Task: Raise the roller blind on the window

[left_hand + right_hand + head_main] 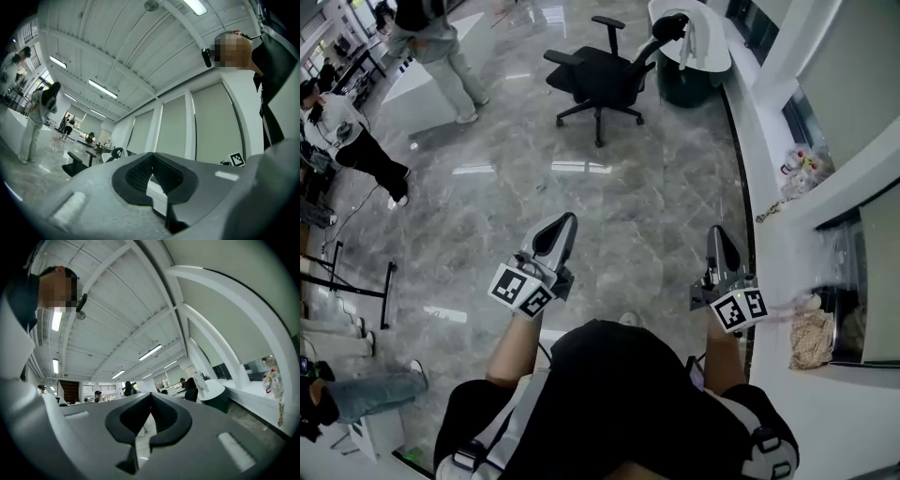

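Both pressed together, empty: left tool (567, 220), right tool (719, 234) beside window sill (766, 178). Risk: reaching for roller blind (213, 122) could knock the sill's bottles (802, 164).

Using the office chair (600, 80) as the anchor: a round table (717, 56) sits just to its right, and the window ledge (759, 159) runs along further right, with bottles (802, 164) on it. One person (441, 42) stands well left of the chair, another (352, 141) further left still. Both grippers are on the chair's near side, the left gripper (565, 223) nearly in line with it and the right gripper (719, 234) over beside the ledge.
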`<state>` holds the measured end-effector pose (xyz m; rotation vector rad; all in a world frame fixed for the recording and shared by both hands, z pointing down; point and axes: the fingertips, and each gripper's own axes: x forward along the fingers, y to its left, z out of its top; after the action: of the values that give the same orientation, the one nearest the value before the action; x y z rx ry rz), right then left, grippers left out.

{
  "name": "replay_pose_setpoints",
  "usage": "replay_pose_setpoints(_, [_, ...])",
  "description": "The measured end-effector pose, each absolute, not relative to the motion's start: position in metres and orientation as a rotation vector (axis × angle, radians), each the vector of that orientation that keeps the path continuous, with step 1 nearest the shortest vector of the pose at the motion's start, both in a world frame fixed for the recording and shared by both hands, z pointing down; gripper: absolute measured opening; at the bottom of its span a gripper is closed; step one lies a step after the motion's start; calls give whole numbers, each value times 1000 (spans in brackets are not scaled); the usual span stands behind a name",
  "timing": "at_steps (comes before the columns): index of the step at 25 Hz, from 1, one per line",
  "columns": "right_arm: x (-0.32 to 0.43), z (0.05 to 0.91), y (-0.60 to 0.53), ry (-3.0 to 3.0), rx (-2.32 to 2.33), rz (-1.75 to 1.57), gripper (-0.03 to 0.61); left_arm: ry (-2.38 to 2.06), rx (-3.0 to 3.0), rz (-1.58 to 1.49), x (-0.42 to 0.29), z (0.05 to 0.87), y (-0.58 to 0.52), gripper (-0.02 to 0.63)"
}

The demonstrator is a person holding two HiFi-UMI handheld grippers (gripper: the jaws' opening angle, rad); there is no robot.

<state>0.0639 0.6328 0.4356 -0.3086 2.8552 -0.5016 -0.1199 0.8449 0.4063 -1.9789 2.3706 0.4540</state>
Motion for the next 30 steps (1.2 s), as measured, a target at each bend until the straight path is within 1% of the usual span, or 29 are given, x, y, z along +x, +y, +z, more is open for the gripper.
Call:
replay_pose_setpoints(8, [160, 455, 570, 2739, -688, -560, 2, 2188, -2337, 427, -56, 425, 739, 1])
replay_pose_setpoints(14, [213, 470, 558, 2660, -858, -569, 2, 2094, -2455, 416, -40, 430, 694, 2])
replay_pose_setpoints(18, [236, 466, 544, 2620, -997, -528, 2, 1957, -2559, 442, -29, 430, 651, 2])
replay_pose_setpoints(23, [231, 454, 514, 2579, -1110, -462, 2, 1850, -2643, 466, -44, 431, 592, 1])
replay_pose_setpoints(30, [155, 433, 466, 2566, -1060, -421, 2, 1803, -2641, 514, -116, 424, 536, 0])
